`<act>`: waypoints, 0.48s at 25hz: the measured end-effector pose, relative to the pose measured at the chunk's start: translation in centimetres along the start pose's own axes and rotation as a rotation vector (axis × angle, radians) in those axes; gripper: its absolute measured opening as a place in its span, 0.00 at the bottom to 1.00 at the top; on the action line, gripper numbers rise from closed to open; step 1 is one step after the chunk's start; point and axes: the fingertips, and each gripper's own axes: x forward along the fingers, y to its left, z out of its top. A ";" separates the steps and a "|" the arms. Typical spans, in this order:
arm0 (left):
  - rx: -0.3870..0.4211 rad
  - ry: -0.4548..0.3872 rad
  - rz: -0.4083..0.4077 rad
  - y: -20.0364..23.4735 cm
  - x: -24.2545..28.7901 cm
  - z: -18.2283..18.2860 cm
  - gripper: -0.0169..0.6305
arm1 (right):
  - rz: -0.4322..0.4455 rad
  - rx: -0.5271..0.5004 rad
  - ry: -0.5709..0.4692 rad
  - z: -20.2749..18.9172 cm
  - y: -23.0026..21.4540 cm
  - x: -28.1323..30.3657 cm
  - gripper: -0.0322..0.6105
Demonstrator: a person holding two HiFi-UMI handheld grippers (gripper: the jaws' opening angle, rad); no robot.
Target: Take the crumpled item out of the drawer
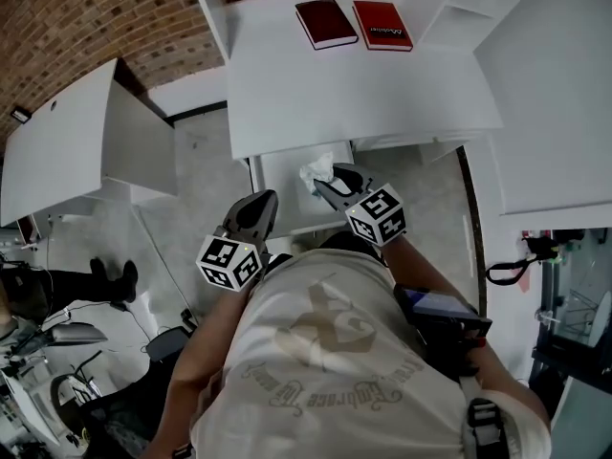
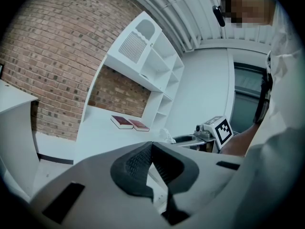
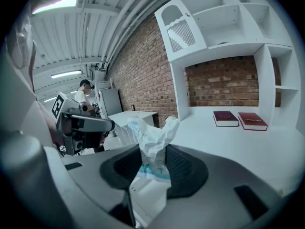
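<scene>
The crumpled item [image 3: 153,140], white wrapping with a blue print, stands up between the pads of my right gripper [image 3: 152,151], which is shut on it. In the head view the crumpled item [image 1: 317,171] sits at the tip of the right gripper [image 1: 332,185], over the open white drawer [image 1: 282,187] under the desk edge. My left gripper [image 1: 254,214] hovers left of the drawer's front. Its pads [image 2: 143,160] meet with nothing between them. The right gripper [image 2: 193,139] shows beyond them.
Two red books [image 1: 326,23] [image 1: 382,25] lie at the back of the white desk [image 1: 354,94]. A shelf unit [image 3: 224,27] rises above it against a brick wall. A second white desk [image 1: 67,146] stands to the left. A person [image 3: 85,93] stands far off.
</scene>
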 end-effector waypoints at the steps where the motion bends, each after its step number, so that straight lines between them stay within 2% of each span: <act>1: 0.003 0.003 -0.003 0.0 0.0 0.0 0.06 | -0.001 -0.001 -0.002 0.1 0.0 0.0 0.31; 12: 0.010 0.014 -0.008 0.3 0.2 -0.2 0.06 | -0.006 -0.001 0.008 -0.3 0.0 0.0 0.31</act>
